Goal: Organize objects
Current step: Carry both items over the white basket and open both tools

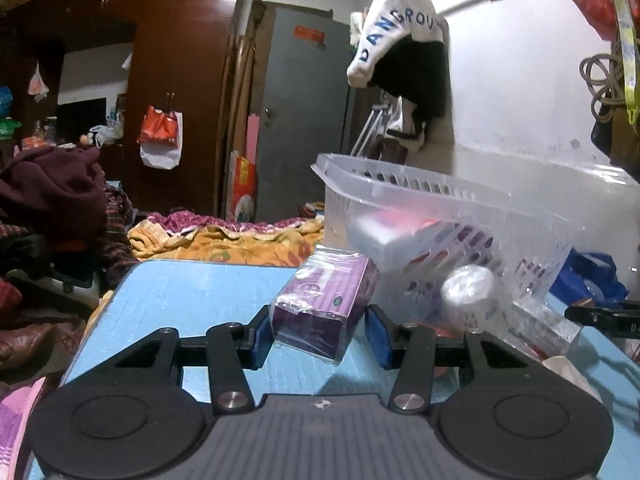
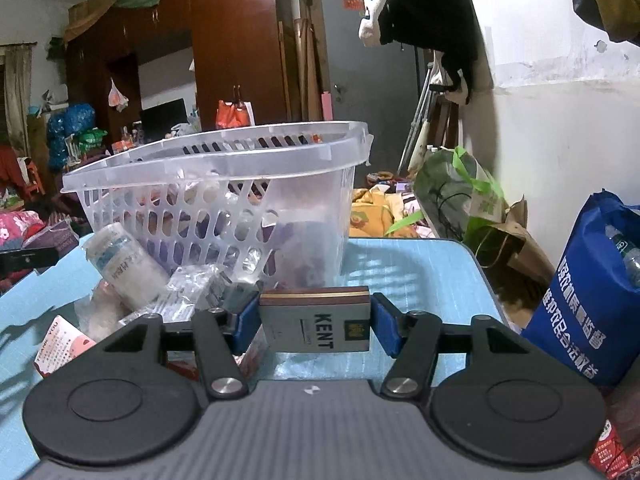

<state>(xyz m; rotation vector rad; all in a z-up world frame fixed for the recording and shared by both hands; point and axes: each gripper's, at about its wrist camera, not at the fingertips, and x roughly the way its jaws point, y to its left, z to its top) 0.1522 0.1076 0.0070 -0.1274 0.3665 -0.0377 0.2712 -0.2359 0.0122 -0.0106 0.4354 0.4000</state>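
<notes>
In the left wrist view my left gripper (image 1: 318,330) is shut on a purple box wrapped in clear plastic (image 1: 324,304), held tilted just above the light blue table (image 1: 192,300). A clear plastic basket (image 1: 452,216) with slotted walls stands right behind it, several items inside. In the right wrist view my right gripper (image 2: 314,326) is shut on a grey KENT cigarette pack (image 2: 316,318), its blue pads pressing both sides. The same basket (image 2: 224,184) stands just beyond it. A white wrapped roll (image 2: 124,260) leans on the basket's front.
Loose packets (image 2: 192,292) and a pink card (image 2: 60,344) lie at the basket's foot. A blue printed bag (image 2: 588,304) stands at the table's right edge, a green bag (image 2: 460,196) behind it. Bedding (image 1: 224,240) and a clothes pile (image 1: 52,200) lie beyond the table.
</notes>
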